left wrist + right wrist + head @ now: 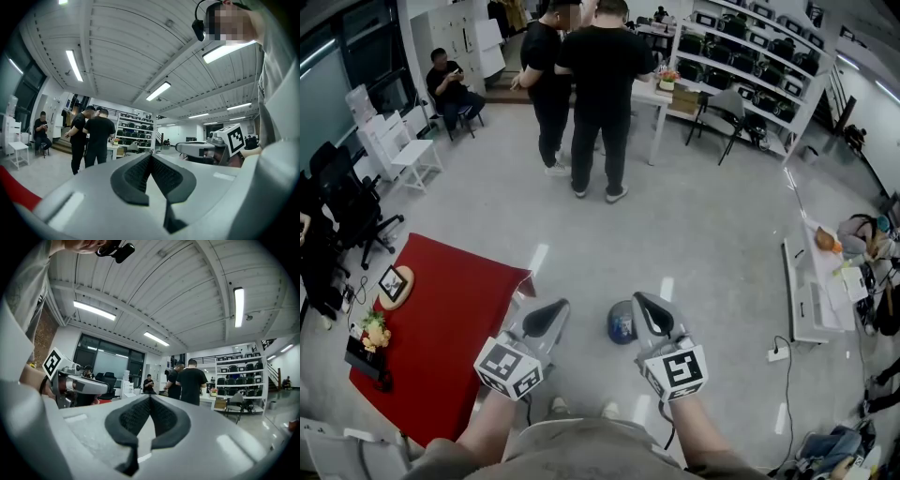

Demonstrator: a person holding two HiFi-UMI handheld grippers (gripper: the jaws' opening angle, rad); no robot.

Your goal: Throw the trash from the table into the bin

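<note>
Red worktop (459, 323) is sitting at the lower left of the head view, with small items (375, 333) lying along its left edge; I can't tell which are trash. Left tool (551, 314) and right tool (649, 311) are pointing level, jaws fully together, gripping nothing. Bluish bin (622, 323) is standing on the floor between them.

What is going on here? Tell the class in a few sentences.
A person holds a grey two-jaw tool in each hand, pointing level. The left tool and right tool are both shut and empty. A small blue-grey round bin stands on the floor ahead, between them. The red-covered table at the left holds a few small items along its left edge. Two people in black stand further back.
</note>
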